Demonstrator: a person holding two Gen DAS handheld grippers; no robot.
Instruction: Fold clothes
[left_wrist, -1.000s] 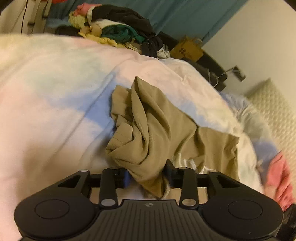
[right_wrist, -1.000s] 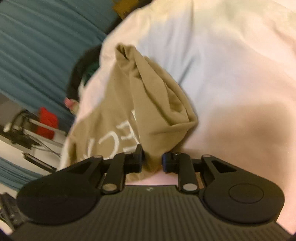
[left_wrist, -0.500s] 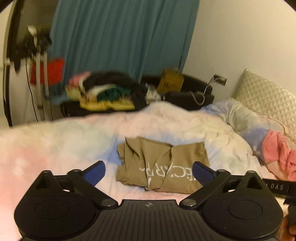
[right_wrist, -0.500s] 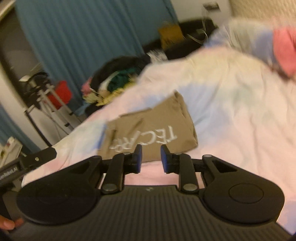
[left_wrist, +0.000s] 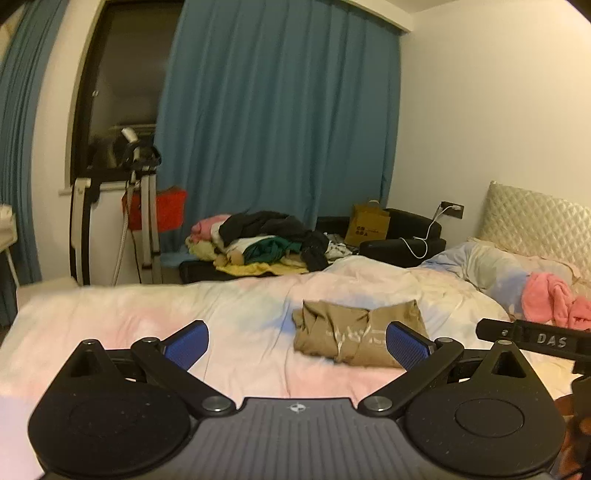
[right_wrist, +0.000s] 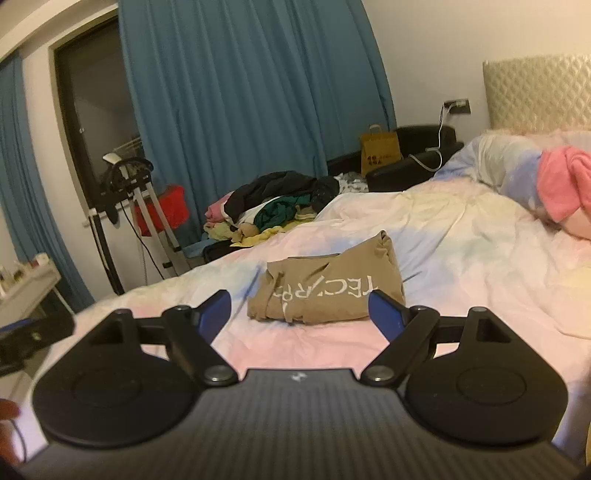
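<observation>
A tan garment with white lettering (left_wrist: 354, 334) lies folded into a rough rectangle on the pastel bedspread (left_wrist: 229, 310). It also shows in the right wrist view (right_wrist: 332, 291). My left gripper (left_wrist: 297, 343) is open and empty, held back from the garment and above the bed. My right gripper (right_wrist: 299, 310) is open and empty too, also drawn back from the garment. The right gripper's body (left_wrist: 535, 338) shows at the right edge of the left wrist view.
A pile of mixed clothes (left_wrist: 266, 242) lies beyond the bed's far edge. A pink garment (left_wrist: 554, 299) lies by the pillow (left_wrist: 491, 266) at right. A brown paper bag (left_wrist: 367, 225), blue curtains (left_wrist: 280, 122) and a stand (left_wrist: 140, 214) are behind.
Both grippers let go of the tan garment, opened and pulled back and up. The garment now lies folded on the bed.
</observation>
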